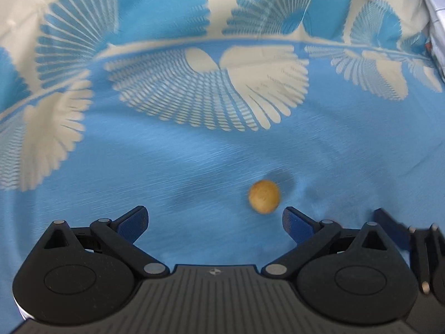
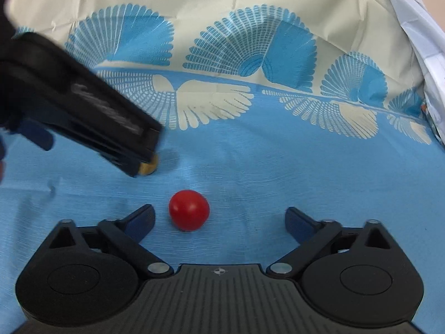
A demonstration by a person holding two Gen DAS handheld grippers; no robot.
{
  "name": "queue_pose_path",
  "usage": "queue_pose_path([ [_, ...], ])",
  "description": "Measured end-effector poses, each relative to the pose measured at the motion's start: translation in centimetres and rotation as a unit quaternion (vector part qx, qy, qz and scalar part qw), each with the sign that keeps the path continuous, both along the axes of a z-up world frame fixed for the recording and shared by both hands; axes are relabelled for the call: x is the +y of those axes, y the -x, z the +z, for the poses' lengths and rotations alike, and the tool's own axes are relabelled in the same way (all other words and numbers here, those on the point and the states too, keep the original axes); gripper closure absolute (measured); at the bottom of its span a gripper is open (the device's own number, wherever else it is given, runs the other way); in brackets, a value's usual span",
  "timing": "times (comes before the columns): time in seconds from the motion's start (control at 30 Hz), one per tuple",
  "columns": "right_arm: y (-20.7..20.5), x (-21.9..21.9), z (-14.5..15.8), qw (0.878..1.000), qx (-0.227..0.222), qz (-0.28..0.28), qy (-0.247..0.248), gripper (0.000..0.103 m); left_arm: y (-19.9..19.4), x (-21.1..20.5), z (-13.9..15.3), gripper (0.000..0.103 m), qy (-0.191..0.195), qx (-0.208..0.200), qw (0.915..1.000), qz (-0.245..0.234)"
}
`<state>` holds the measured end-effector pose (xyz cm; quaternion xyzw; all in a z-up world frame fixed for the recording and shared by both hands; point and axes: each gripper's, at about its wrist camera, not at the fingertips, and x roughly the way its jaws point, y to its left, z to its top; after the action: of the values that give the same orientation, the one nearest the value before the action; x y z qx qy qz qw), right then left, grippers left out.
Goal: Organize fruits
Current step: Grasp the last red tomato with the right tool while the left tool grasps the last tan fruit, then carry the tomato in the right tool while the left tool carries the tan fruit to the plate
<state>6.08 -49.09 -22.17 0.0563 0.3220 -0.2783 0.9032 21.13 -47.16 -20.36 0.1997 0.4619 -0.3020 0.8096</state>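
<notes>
A small yellow-brown round fruit [image 1: 263,196] lies on the blue patterned cloth [image 1: 194,161], just ahead of my open left gripper [image 1: 215,220], nearer its right finger. In the right wrist view a red round fruit [image 2: 189,210] lies on the cloth [image 2: 278,167] between the fingers of my open right gripper [image 2: 219,220], nearer the left finger. The left gripper body [image 2: 78,111] shows at the left there, over the yellow fruit [image 2: 147,167], which is mostly hidden. The right gripper's edge [image 1: 417,245] shows at the lower right of the left wrist view.
The cloth is blue with cream fan patterns and a cream band at the back [image 2: 194,0]. Crumpled white material [image 2: 422,41] lies at the right edge. The two grippers are close side by side.
</notes>
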Motion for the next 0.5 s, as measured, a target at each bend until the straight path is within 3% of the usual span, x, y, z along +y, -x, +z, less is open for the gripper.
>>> queue_pose_path([
  [0.03, 0.2, -0.2, -0.1, 1.0, -0.013, 0.008, -0.006, 0.033, -0.3, -0.2, -0.3, 0.015, 0.009, 0.005, 0.9999, 0.004],
  [0.07, 0.4, -0.4, -0.1, 0.999, -0.024, 0.015, -0.017, 0.044, -0.3, -0.3, -0.4, 0.02, 0.019, 0.0, 0.9998, 0.011],
  [0.1, 0.5, -0.5, 0.0, 0.999, -0.031, 0.023, -0.025, 0.062, -0.1, -0.3, -0.1, 0.051, 0.031, -0.013, 0.9994, 0.01],
  [0.13, 0.5, -0.6, 0.1, 0.999, -0.03, 0.025, -0.025, 0.073, 0.2, -0.4, 0.1, 0.074, 0.032, -0.017, 0.9993, -0.002],
  [0.33, 1.4, -1.3, 0.2, 0.997, -0.054, -0.003, -0.049, 0.073, 1.2, 1.4, 2.1, 0.075, 0.034, -0.005, 0.9994, 0.01],
  [0.5, 4.0, -1.6, 2.6, 0.995, -0.063, -0.053, -0.048, 0.073, 4.5, 6.8, 6.6, 0.075, 0.037, -0.014, 0.999, 0.02],
])
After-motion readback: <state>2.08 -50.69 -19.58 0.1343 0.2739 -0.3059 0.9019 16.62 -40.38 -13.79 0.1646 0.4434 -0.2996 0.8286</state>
